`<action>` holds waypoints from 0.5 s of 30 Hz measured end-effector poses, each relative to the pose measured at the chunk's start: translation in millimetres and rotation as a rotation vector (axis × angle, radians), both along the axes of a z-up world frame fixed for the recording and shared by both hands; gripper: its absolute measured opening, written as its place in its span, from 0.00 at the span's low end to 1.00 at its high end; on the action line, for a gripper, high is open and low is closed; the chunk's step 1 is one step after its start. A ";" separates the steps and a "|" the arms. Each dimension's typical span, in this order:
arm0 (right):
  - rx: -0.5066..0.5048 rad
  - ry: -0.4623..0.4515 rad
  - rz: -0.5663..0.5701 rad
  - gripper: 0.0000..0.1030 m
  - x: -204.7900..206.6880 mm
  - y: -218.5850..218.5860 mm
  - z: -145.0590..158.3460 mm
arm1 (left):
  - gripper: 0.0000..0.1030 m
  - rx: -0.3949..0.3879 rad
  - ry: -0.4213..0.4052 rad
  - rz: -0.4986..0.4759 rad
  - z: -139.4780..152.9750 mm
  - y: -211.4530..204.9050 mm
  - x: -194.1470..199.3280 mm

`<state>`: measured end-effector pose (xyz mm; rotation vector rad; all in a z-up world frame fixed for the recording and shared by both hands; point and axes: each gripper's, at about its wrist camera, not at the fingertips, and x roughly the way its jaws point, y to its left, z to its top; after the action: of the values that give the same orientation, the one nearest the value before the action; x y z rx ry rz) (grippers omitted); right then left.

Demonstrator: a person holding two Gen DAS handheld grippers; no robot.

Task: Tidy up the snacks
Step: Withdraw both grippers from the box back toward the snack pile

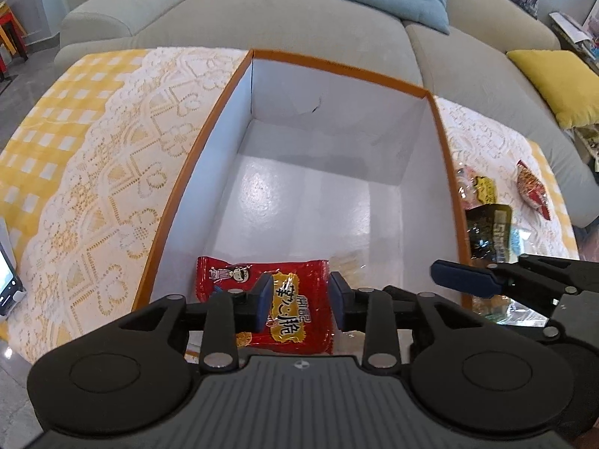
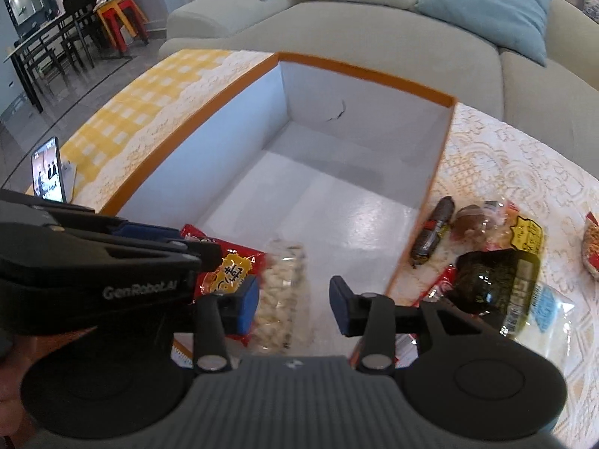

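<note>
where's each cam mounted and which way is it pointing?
Left wrist: on the left gripper, looking down into the orange-rimmed box over the red snack packet; right gripper's finger enters at right.
Right wrist: on the right gripper, looking down over the nut bag; left gripper at left.
Shared: box, red packet, sofa.

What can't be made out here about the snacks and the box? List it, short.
- Red snack packet, left wrist view: lower part hidden by the left gripper.
- Clear bag of pale pieces, right wrist view: motion-blurred; contents unclear.
- Orange-rimmed box: near wall hidden under both gripper bodies.
- Snacks on the tablecloth, left wrist view: partly hidden by the box wall and the right gripper.
- Phone: screen too small.
</note>
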<state>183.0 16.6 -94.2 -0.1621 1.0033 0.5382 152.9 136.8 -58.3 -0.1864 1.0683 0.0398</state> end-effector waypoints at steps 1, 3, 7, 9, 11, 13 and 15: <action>0.003 -0.015 -0.007 0.39 -2.6 -3.6 3.7 | 0.38 -0.001 -0.012 0.001 2.8 -1.3 -2.3; 0.017 -0.054 -0.026 0.39 -8.4 -13.1 12.4 | 0.41 -0.009 -0.051 0.004 12.0 -3.5 -8.0; 0.088 -0.163 -0.101 0.40 -24.6 -43.4 32.1 | 0.48 -0.004 -0.143 -0.011 32.0 -14.1 -21.8; 0.132 -0.205 -0.131 0.40 -32.0 -61.1 41.2 | 0.48 0.022 -0.177 -0.027 38.8 -22.8 -27.3; 0.163 -0.228 -0.163 0.40 -37.6 -75.8 47.6 | 0.48 0.032 -0.203 -0.053 44.6 -34.3 -32.7; 0.193 -0.249 -0.197 0.40 -44.2 -93.6 52.5 | 0.49 0.026 -0.216 -0.080 48.1 -45.5 -37.4; 0.216 -0.267 -0.226 0.40 -51.5 -108.6 54.1 | 0.49 0.019 -0.219 -0.111 49.3 -58.9 -41.1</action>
<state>131.5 -92.0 -40.1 0.0708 0.6874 0.4021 111.8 77.9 -9.0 -0.1115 0.8576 -0.0694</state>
